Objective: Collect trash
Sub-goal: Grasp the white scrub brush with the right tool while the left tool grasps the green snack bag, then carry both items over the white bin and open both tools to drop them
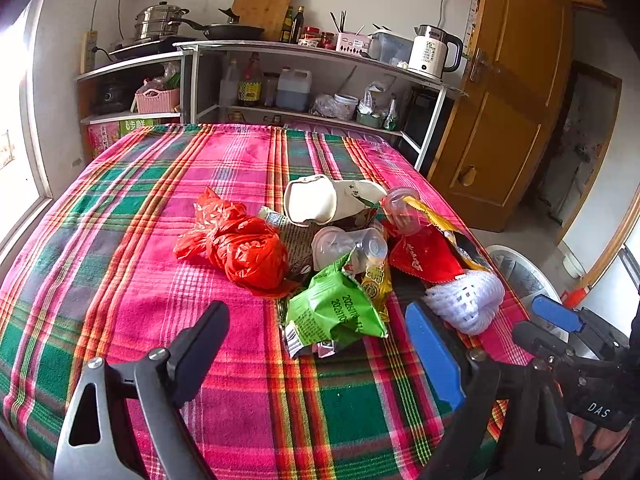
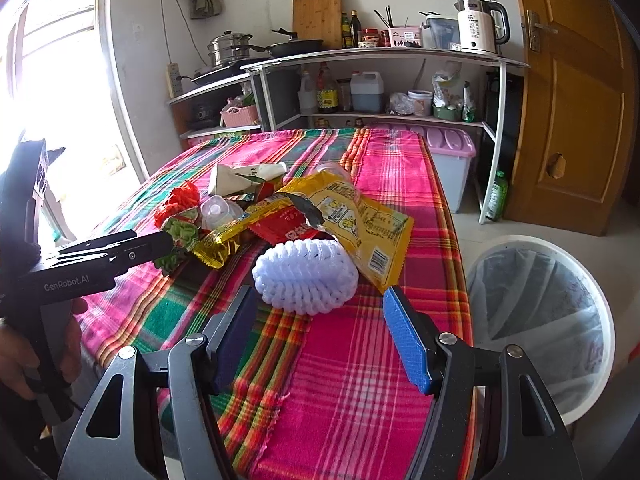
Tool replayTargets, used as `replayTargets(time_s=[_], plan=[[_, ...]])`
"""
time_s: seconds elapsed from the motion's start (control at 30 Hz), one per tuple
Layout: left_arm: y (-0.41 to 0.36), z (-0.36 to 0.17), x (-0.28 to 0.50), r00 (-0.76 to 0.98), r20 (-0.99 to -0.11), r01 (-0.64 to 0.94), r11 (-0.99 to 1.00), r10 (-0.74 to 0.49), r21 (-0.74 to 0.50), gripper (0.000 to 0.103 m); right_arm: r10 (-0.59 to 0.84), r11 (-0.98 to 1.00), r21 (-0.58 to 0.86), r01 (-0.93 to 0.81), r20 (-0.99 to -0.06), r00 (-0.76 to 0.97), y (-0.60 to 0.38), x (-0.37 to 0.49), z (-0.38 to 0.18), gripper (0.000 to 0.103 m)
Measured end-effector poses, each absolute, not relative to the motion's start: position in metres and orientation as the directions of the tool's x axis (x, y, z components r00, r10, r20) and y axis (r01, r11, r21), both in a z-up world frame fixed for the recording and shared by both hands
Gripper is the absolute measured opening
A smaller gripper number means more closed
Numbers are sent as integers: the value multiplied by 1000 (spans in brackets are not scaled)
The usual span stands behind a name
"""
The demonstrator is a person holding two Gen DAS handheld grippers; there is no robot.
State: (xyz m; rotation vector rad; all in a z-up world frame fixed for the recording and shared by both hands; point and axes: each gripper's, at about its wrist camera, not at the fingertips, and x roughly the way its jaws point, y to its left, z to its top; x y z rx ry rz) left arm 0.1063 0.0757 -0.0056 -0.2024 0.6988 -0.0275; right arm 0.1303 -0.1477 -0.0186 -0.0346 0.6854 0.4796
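Observation:
A trash pile lies on the plaid tablecloth [image 1: 224, 360]: a red plastic bag [image 1: 244, 248], a crushed white carton [image 1: 320, 200], clear plastic cups [image 1: 348, 246], a green wrapper [image 1: 332, 312], a red wrapper [image 1: 424, 256], a yellow wrapper [image 2: 360, 212] and a white foam net [image 2: 306, 276]. My left gripper [image 1: 316, 316] is open, its fingers either side of the green wrapper's near end, not pressing it. My right gripper [image 2: 320, 304] is open just short of the foam net. Each gripper shows in the other view: left [image 2: 166, 242], right [image 1: 544, 328].
A white bin [image 2: 536, 304] lined with a clear bag stands on the floor off the table's right edge. Behind the table are kitchen shelves [image 2: 400, 54] with pans, bottles and a kettle [image 2: 478, 26], a lilac-lidded box [image 2: 452, 148] and a wooden door [image 2: 580, 100]. A hand [image 2: 24, 356] holds the left gripper.

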Motion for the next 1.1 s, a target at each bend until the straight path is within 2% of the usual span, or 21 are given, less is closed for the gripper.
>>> replayTargets(time_s=[0.13, 0.3, 0.37, 0.57, 0.73, 0.8, 1.1], plan=[[73, -6, 115, 758, -642, -27, 978, -115, -207, 81, 422, 890, 152, -430, -630, 652, -146, 146, -20, 58], [69, -16, 126, 717, -683, -8, 978, -140, -209, 56, 450, 876, 191, -444, -657, 605, -140, 162, -26, 47], [69, -18, 126, 711, -687, -7, 976, -147, -215, 54, 459, 872, 209, -443, -666, 588, -140, 165, -29, 46], [70, -17, 124, 715, -683, -4, 977, -147, -214, 47, 474, 867, 243, -435, -673, 568, -142, 172, -32, 31], [71, -17, 123, 718, -680, 2, 976, -153, -217, 44, 469, 871, 241, -429, -672, 574, -145, 171, -31, 13], [70, -16, 120, 720, -676, 5, 976, -155, -218, 42, 471, 870, 245, -429, -670, 574, -146, 169, -30, 10], [69, -7, 102, 736, -660, 1, 975, -150, -221, 39, 492, 859, 254, -444, -652, 578, -149, 154, -24, 8]])
